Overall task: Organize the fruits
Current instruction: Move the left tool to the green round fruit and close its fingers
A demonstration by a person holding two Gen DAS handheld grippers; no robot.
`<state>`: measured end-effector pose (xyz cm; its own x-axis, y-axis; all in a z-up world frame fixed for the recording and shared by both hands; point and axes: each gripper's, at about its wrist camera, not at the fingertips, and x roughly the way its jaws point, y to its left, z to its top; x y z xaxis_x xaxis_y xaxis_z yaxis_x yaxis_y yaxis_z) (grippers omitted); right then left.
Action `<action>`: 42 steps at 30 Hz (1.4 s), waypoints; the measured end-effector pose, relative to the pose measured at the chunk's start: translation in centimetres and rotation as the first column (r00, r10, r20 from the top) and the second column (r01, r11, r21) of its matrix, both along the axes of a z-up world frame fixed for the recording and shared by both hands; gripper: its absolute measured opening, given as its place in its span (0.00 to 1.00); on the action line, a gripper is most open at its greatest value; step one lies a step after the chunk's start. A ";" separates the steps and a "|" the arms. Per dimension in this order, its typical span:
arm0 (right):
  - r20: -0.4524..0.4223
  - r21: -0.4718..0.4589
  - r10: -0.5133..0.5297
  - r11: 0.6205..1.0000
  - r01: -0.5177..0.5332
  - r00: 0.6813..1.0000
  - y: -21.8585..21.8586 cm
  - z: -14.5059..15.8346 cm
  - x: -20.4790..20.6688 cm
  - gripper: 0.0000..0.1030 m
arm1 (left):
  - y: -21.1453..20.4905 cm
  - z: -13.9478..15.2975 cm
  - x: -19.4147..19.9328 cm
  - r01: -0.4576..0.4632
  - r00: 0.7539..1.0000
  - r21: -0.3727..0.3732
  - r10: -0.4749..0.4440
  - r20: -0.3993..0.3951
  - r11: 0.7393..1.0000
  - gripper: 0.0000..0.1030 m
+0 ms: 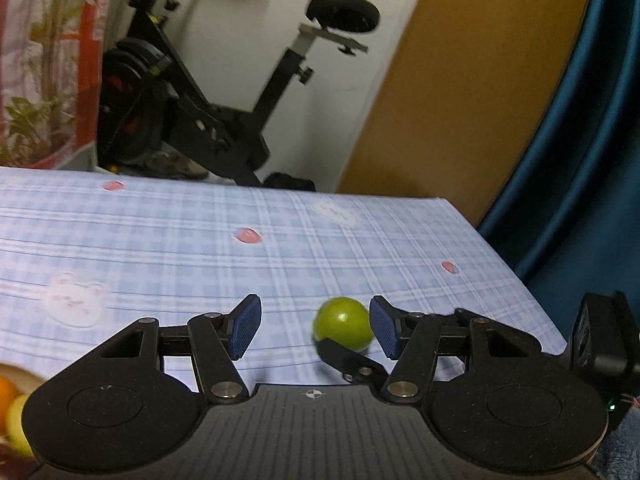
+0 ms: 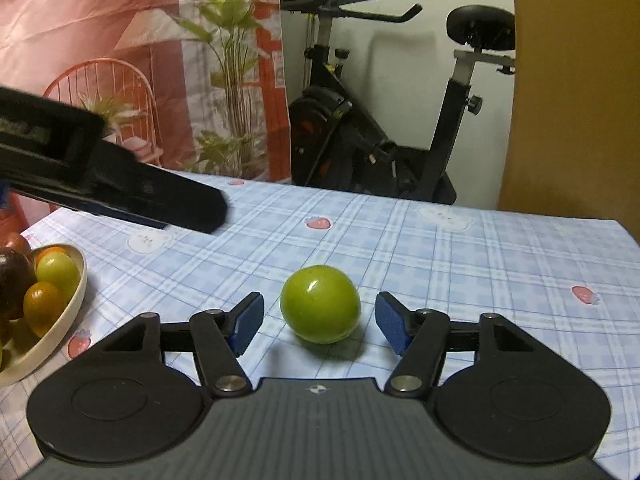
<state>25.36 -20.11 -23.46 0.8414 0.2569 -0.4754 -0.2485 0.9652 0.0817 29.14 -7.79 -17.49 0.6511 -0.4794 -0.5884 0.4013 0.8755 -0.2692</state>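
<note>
Round green fruit (image 2: 320,304) lies loose on the checked blue tabletop (image 2: 480,260) between our right tool's (image 2: 320,322) open pads — untouched. Left tool (image 1: 316,326) empty, open too. The cream bowl (image 2: 68,316) already holds several fruits — this one remains.

fruit (image 2: 320,304) on the tablecloth (image 2: 460,264), bowl (image 2: 60,328) to its left

Left wrist view: bowl (image 1: 24,376) cut off at lower-left edge, mostly hidden behind gripper body; only parts of two fruits visible. Green fruit (image 1: 343,323) motion-blurred, lower edge covered by a dark finger; contact with pad cannot be told. Right wrist view: bowl (image 2: 64,320) cropped by left edge; dark fruit (image 2: 14,280) partly out of frame.
</note>
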 end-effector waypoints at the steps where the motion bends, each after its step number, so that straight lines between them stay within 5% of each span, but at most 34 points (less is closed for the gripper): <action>1: -0.001 0.004 -0.004 1.000 0.004 1.000 -0.1 0.0 0.2 0.62 | -0.4 -0.3 0.2 0.013 1.000 0.004 -0.013 -0.008 1.000 0.60; 14: -0.064 0.052 0.010 0.999 -0.006 0.998 -0.6 -0.4 1.5 0.48 | -3.5 -2.7 2.5 0.081 0.993 0.011 -0.080 -0.091 0.997 0.60; 23: -0.068 0.086 0.013 0.996 -0.007 0.998 -1.0 -0.4 1.4 0.48 | -4.0 -3.4 2.9 0.078 0.992 0.007 -0.077 -0.096 0.997 0.59; 27: -0.069 0.090 0.012 0.996 -0.006 0.998 -1.0 -0.4 1.4 0.48 | -4.0 -3.4 2.9 0.068 0.993 0.029 -0.065 -0.099 0.997 0.48; 42: -0.053 0.072 0.066 0.995 -0.063 0.996 0.0 -0.3 0.1 0.48 | -3.0 -3.1 1.4 0.080 0.991 0.054 -0.074 -0.111 0.995 0.48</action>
<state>25.42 -20.10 -23.73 0.7951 0.3442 -0.4993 -0.3034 0.9387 0.1640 30.51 -10.78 -20.58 0.5445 -0.4882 -0.6820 0.4392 0.8587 -0.2641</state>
